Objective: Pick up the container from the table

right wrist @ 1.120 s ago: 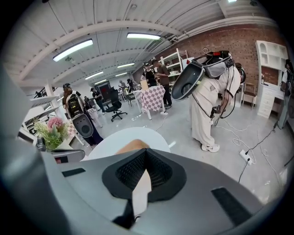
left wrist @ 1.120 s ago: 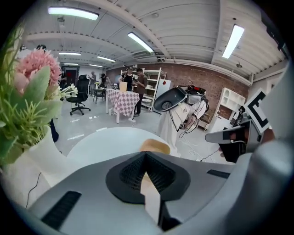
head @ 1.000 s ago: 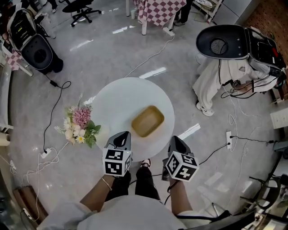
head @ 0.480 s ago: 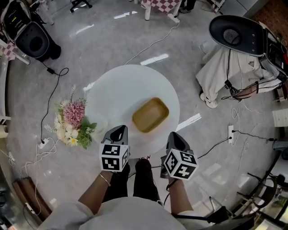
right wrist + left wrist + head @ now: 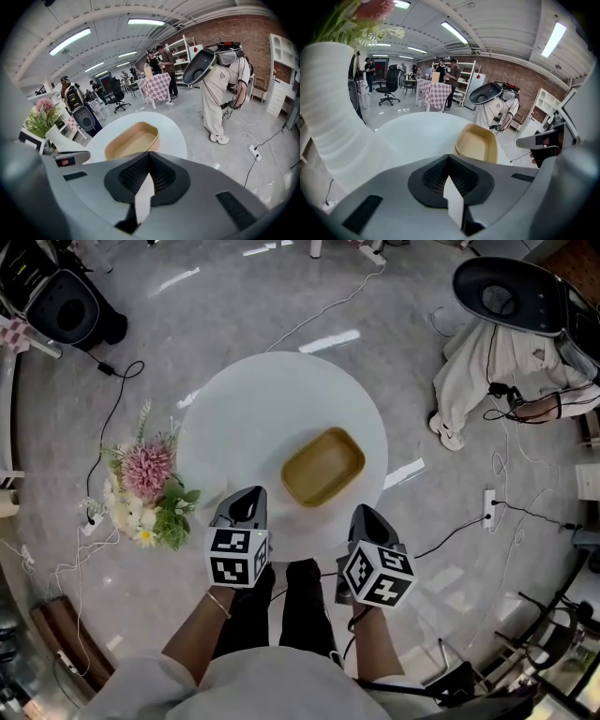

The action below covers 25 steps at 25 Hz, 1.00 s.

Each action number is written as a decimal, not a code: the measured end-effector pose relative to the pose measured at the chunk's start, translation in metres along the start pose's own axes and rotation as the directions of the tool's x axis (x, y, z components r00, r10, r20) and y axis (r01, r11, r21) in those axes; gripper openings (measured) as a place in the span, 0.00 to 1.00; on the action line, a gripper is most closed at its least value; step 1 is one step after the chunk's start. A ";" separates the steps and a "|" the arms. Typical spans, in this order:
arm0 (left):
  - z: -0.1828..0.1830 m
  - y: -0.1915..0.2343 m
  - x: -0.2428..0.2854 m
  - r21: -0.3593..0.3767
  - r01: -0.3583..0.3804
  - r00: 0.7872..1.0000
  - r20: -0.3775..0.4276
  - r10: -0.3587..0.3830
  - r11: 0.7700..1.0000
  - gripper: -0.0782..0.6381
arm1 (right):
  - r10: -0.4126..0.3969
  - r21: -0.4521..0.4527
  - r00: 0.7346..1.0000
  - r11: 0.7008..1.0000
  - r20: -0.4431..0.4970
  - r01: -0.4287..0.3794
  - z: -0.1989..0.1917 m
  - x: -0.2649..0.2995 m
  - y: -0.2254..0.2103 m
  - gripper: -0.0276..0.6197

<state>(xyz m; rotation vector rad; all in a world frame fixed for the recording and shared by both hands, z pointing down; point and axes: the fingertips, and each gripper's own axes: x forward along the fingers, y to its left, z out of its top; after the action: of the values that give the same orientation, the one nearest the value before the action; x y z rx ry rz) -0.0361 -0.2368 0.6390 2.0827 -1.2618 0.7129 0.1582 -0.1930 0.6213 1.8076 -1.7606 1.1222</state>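
Observation:
A tan, shallow, rounded-rectangle container (image 5: 323, 467) lies empty on the round white table (image 5: 253, 409), right of its middle. My left gripper (image 5: 247, 502) hovers at the table's near edge, left of and short of the container, with its jaws shut and empty. My right gripper (image 5: 364, 518) hangs at the near edge just right of the container, also shut and empty. The left gripper view shows the container (image 5: 477, 143) beyond the shut jaws (image 5: 449, 161). In the right gripper view the container (image 5: 131, 140) sits ahead, slightly left of the shut jaws (image 5: 149, 159).
A white ribbed vase (image 5: 328, 108) of pink and white flowers (image 5: 145, 486) stands at the table's left edge, close to my left gripper. Cables and a power strip (image 5: 489, 507) lie on the grey floor. A white-draped stand with a black dish top (image 5: 511, 306) is at the right.
Both grippers have sunk a little toward the table's near edge, jaws still shut. The container has not moved on the table.

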 end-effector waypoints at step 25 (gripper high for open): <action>0.031 -0.032 0.034 0.086 0.145 0.989 0.020 -0.148 0.986 0.28 | -0.018 0.017 0.999 1.000 -0.038 0.019 -0.016 0.000 -0.020 0.08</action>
<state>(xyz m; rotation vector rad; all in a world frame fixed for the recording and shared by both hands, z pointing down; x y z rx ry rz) 0.0108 -0.2671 0.6345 2.2340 -1.0959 0.6846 0.1730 -0.1776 0.6361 1.7969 -1.7146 1.1602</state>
